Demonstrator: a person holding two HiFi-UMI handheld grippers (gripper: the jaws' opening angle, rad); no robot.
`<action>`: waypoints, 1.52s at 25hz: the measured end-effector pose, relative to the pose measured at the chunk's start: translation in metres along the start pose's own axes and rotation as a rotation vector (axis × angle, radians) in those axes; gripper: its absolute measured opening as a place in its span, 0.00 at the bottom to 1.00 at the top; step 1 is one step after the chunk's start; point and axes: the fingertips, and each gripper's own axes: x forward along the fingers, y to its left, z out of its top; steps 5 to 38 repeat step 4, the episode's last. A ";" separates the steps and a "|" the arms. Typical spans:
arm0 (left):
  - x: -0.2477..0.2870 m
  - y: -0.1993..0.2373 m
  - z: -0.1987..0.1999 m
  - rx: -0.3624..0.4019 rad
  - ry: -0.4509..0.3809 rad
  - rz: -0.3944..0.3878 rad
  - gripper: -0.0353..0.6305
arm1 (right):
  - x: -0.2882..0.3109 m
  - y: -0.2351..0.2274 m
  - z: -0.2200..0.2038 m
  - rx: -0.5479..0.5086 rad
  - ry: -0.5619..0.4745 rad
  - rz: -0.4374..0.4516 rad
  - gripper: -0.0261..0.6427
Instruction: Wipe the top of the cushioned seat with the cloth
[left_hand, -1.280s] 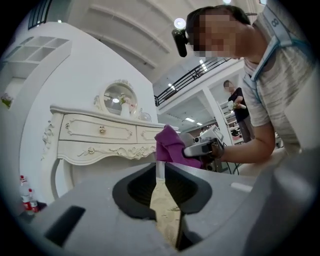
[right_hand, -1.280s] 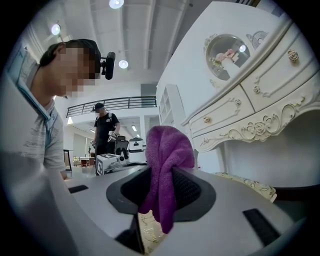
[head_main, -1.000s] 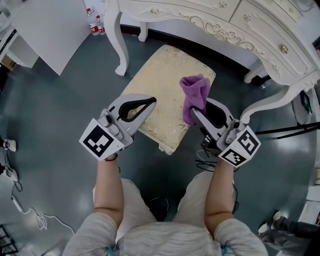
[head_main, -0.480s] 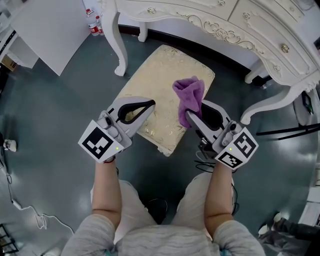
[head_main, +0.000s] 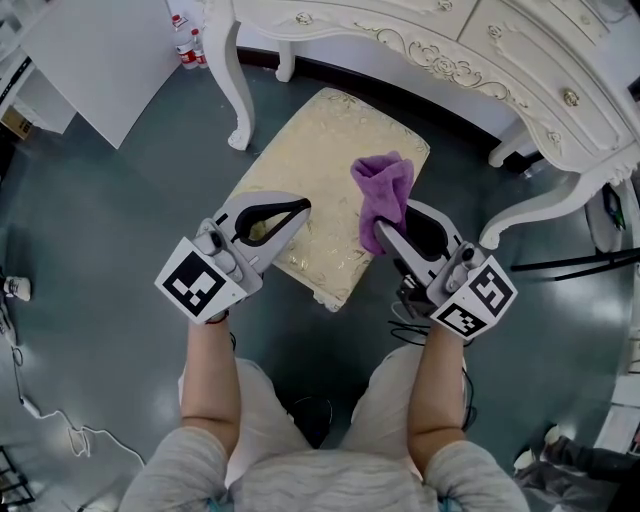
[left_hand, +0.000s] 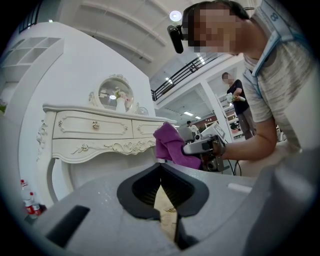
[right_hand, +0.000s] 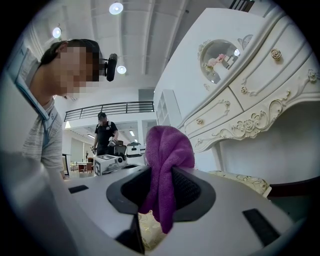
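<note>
Head view: right gripper (head_main: 388, 232) is clamping the cloth (head_main: 383, 190) for wiping.
Left gripper (head_main: 298, 207), at its 9 o'clock, is idling clenched and empty over the seat (head_main: 300, 150).

left tool (head_main: 301, 207): jaws together, level | right tool (head_main: 386, 233): clamped on cloth (head_main: 384, 188), level

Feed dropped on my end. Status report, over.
Right gripper shut on purple cloth, over cushioned seat, contact unclear. Left gripper shut, empty. Nothing lying on seat.
</note>
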 end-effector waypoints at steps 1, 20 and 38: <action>0.000 0.000 0.000 0.000 -0.001 0.000 0.07 | 0.000 0.000 0.000 0.000 -0.001 0.000 0.22; 0.000 0.001 0.000 0.002 -0.002 -0.001 0.07 | 0.000 0.000 -0.001 -0.002 -0.001 -0.002 0.22; 0.000 0.001 0.000 0.002 -0.002 -0.001 0.07 | 0.000 0.000 -0.001 -0.002 -0.001 -0.002 0.22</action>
